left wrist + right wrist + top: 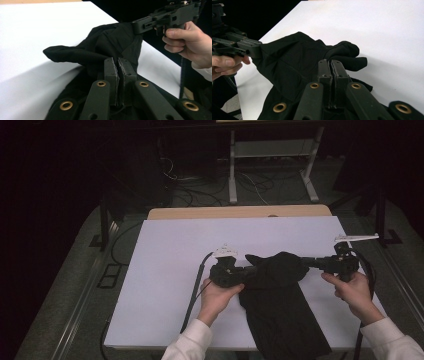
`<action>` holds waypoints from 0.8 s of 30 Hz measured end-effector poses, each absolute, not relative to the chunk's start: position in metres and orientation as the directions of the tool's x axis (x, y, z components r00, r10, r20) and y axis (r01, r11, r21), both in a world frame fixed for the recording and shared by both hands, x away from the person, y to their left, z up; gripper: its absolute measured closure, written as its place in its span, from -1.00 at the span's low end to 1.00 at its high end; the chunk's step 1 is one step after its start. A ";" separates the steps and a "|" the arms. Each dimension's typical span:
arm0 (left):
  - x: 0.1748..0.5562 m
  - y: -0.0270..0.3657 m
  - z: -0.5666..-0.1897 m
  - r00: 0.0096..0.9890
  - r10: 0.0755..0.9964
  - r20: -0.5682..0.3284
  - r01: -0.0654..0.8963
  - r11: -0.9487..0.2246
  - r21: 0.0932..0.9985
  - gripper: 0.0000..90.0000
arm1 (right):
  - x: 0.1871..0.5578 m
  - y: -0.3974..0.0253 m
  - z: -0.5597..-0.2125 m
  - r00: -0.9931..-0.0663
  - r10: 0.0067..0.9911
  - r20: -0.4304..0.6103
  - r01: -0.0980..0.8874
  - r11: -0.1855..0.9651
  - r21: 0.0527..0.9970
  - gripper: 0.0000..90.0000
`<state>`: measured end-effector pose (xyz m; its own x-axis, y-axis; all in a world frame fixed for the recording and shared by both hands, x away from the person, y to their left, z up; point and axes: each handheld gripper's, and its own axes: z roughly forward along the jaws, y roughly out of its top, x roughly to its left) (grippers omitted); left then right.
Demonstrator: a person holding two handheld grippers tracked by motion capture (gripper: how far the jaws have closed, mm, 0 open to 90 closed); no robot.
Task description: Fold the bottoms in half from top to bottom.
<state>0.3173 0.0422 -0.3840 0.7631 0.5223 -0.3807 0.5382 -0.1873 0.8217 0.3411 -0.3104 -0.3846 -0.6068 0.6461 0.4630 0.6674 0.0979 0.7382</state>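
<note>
A black cloth (280,305) lies on the white table (170,270), its long part running to the near edge and its upper end bunched and lifted. My left gripper (251,270) is shut on the left side of that bunch, my right gripper (307,262) on its right side. In the left gripper view the closed jaws (117,62) pinch the cloth (100,47), and the right gripper (137,26) bites its far corner. In the right gripper view the closed jaws (331,63) hold the cloth (294,60), with the left gripper (255,50) clamped on the opposite edge.
A wooden strip (240,212) borders the table's far edge. Beyond it a white metal frame (232,170) and loose cables (200,195) sit on the floor. The left gripper's cable (195,290) trails over the table toward the near edge. White table surface lies left of the cloth.
</note>
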 end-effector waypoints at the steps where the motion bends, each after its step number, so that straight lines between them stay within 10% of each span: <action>1: 0.315 0.042 -0.386 0.764 0.518 -0.385 0.539 -0.184 0.822 0.90 | 0.340 -0.310 -0.385 -0.610 0.646 0.459 0.667 0.104 0.738 0.91; 24: 0.283 0.044 -0.419 0.757 0.495 -0.426 0.577 -0.203 0.791 0.89 | 0.315 -0.314 -0.409 -0.605 0.642 0.470 0.708 0.164 0.687 0.91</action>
<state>0.2834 0.0437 -0.4191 0.7573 0.4951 -0.4259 0.5774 -0.2029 0.7908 0.3150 -0.3141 -0.4091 -0.6053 0.6421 0.4704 0.7079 0.1641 0.6869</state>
